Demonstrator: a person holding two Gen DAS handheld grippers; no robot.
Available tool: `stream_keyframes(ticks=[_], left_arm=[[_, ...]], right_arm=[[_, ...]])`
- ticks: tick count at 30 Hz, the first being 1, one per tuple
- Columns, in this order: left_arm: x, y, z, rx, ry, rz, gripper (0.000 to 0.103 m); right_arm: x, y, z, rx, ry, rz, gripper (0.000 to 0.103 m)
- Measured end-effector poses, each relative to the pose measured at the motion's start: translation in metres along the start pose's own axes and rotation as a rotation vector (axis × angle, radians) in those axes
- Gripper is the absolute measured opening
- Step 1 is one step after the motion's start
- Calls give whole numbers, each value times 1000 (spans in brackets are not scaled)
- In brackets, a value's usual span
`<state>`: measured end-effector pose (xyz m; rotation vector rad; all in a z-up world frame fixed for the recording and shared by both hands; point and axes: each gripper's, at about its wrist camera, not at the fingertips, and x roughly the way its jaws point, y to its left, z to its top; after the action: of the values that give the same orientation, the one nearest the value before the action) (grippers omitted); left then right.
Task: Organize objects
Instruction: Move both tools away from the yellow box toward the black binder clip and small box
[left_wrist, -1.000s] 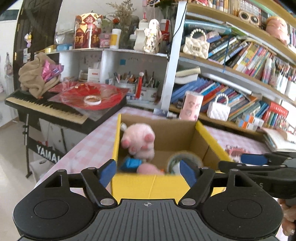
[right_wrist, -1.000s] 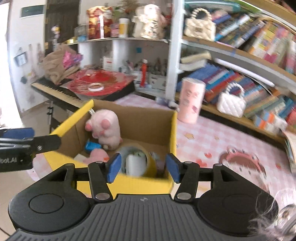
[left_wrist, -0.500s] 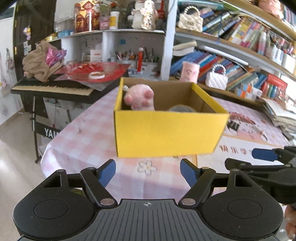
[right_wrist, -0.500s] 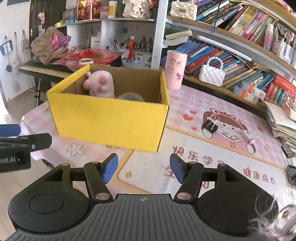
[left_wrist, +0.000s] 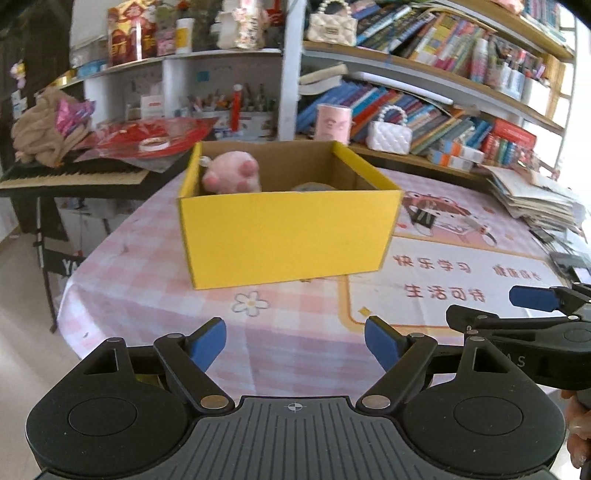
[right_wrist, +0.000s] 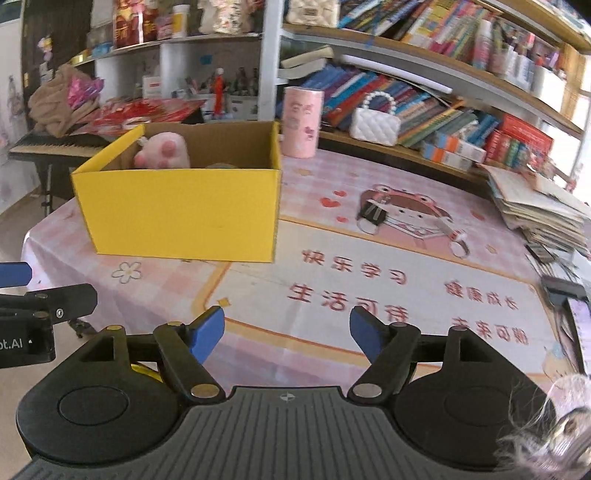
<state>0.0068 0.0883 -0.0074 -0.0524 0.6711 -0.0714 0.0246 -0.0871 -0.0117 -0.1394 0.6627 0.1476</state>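
Observation:
A yellow cardboard box (left_wrist: 288, 236) (right_wrist: 184, 212) stands on the pink checked tablecloth. A pink plush paw toy (left_wrist: 231, 179) (right_wrist: 164, 149) pokes above its rim, and a grey rounded item (left_wrist: 314, 187) just shows beside it; the rest of its contents is hidden. My left gripper (left_wrist: 295, 341) is open and empty, held back from the box near the table's front edge. My right gripper (right_wrist: 286, 330) is open and empty over the printed mat, right of the box. Each gripper shows at the edge of the other's view (left_wrist: 532, 310) (right_wrist: 22, 284).
A black binder clip (right_wrist: 373, 212) and a small white item (right_wrist: 458, 245) lie on the cartoon mat. A pink cylinder (right_wrist: 301, 122) and a white handbag (right_wrist: 375, 123) stand behind the box. A stack of papers (right_wrist: 539, 210) lies at right, a keyboard piano (left_wrist: 74, 177) at left, bookshelves behind.
Both grippers have pulled back and away from the box, from just over its front rim to well short of it above the tablecloth. Both stay open and empty.

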Motion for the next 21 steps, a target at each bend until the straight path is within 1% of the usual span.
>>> stream_keyframes(ticks=[11, 21], left_arm=[[7, -35, 1, 84, 6, -128, 84], [27, -77, 9, 165, 25, -247, 84]], right_arm=[[-19, -32, -20, 73, 15, -122, 79], [-29, -73, -34, 161, 43, -249, 80]])
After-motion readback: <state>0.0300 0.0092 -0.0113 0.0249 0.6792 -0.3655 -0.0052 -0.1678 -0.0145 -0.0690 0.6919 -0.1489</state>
